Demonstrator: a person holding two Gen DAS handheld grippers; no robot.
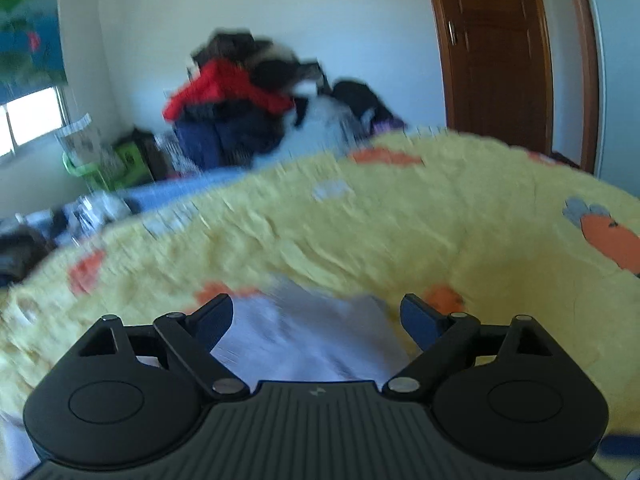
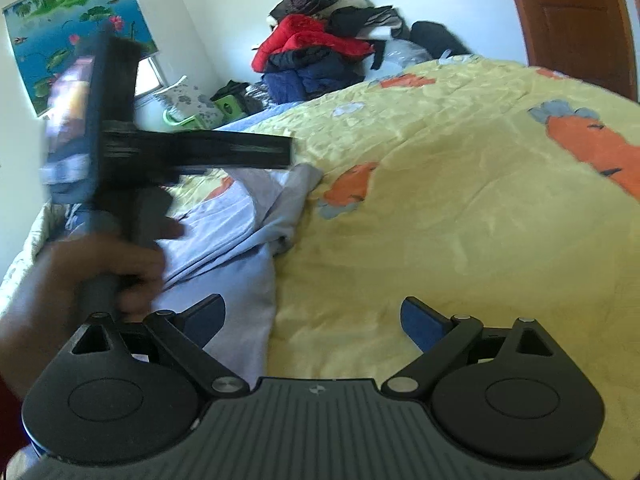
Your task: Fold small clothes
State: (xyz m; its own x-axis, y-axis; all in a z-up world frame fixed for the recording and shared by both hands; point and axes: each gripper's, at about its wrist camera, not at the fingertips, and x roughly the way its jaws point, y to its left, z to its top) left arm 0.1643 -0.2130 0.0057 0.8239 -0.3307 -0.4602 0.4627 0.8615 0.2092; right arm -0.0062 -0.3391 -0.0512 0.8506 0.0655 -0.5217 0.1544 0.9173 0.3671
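A small pale lavender garment (image 2: pixel 236 232) lies crumpled on the yellow carrot-print bedspread (image 2: pixel 460 200). In the left wrist view the same garment (image 1: pixel 304 340) lies just below my left gripper (image 1: pixel 318 316), whose jaws stand wide apart with nothing pressed between the pads. The view is blurred by motion. My right gripper (image 2: pixel 314 318) is open too, hovering over the garment's right edge and the bedspread. The left gripper's body (image 2: pixel 120 152) and the hand holding it (image 2: pixel 80 276) show blurred at the left of the right wrist view, above the garment.
A heap of red, navy and black clothes (image 2: pixel 320 48) sits at the far side of the bed. A brown wooden door (image 2: pixel 576 20) stands at the right. A green basket (image 2: pixel 184 118) and a window with a lotus-print blind (image 2: pixel 76 36) are at the left.
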